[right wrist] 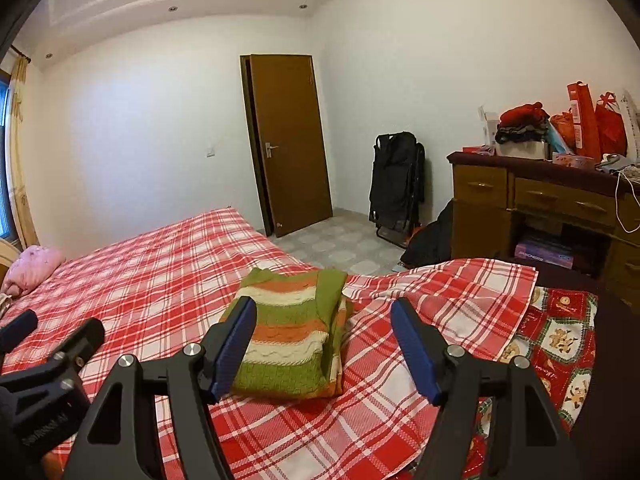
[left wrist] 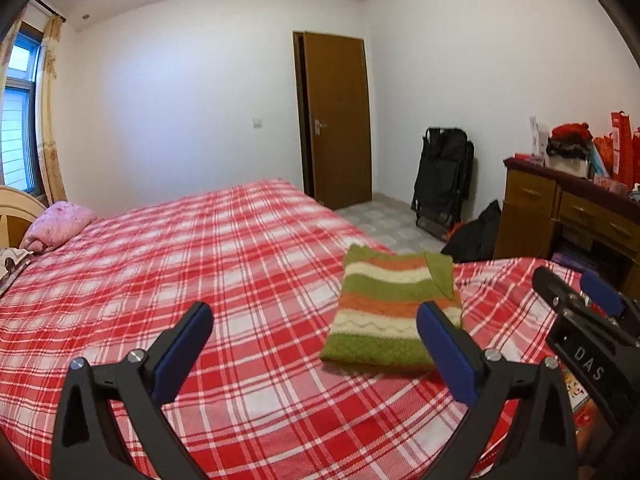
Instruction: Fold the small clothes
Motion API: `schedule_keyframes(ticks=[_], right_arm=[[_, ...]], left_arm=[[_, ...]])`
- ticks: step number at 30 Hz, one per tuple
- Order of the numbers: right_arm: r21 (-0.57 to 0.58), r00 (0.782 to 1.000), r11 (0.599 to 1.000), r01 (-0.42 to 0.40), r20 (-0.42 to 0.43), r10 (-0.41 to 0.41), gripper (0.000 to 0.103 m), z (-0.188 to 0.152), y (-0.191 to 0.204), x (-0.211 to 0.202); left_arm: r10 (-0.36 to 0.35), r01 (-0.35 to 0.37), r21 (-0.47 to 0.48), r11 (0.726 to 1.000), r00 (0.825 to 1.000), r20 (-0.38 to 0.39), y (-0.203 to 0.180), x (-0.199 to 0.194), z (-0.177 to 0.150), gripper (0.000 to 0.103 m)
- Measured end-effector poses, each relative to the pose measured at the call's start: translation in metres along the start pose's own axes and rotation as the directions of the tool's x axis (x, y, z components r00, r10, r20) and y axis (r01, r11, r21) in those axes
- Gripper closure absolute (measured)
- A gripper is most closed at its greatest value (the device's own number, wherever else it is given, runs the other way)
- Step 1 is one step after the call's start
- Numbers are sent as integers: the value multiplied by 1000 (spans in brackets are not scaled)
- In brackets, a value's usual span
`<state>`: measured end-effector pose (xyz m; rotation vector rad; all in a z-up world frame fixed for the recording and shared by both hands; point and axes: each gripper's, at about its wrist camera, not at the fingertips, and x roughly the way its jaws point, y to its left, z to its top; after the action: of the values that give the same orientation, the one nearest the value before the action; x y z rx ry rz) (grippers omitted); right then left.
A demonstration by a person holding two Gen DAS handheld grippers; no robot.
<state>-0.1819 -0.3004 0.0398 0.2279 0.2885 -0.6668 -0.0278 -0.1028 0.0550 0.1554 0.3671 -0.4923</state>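
Left wrist view: the left gripper (left wrist: 314, 332) gapes wide, holding nothing; the green, orange and cream striped knitted sweater (left wrist: 388, 312) lies folded on the red plaid bedsheet (left wrist: 200, 264) at one o'clock.

Right wrist view: the right gripper (right wrist: 324, 330) is open, empty (sweater (right wrist: 288, 340) at eleven o'clock). Folding looks finished; next probably needs another garment.

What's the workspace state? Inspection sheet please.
Surface: bed with red-and-white plaid sheet, rumpled at its right corner.
Job's things: green, orange and cream striped knit sweater, folded into a rectangle, lying flat.
Clutter: pink pillow by the headboard.
Grippers: left gripper open, empty; right gripper open, empty; both clear of the sweater.
Cables: white cord hanging over the wooden desk.
Surroundings: brown door ajar; black folded chair against the wall.
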Motion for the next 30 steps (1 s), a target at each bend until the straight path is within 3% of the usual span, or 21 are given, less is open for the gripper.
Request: schedule_keyframes(ticks=[8, 17, 30], right_arm=[[0, 1000, 1000, -5, 25, 5, 32, 1, 0, -4], [-2, 999, 1000, 5, 34, -5, 32, 0, 1, -6], [-1, 999, 1000, 13, 39, -13, 32, 0, 1, -7]], left_arm=[[-32, 31, 19, 999, 999, 34, -1, -6, 2, 0], [6, -8, 40, 999, 999, 49, -6, -5, 1, 0], [-45, 42, 54, 998, 997, 62, -13, -7, 2, 0]])
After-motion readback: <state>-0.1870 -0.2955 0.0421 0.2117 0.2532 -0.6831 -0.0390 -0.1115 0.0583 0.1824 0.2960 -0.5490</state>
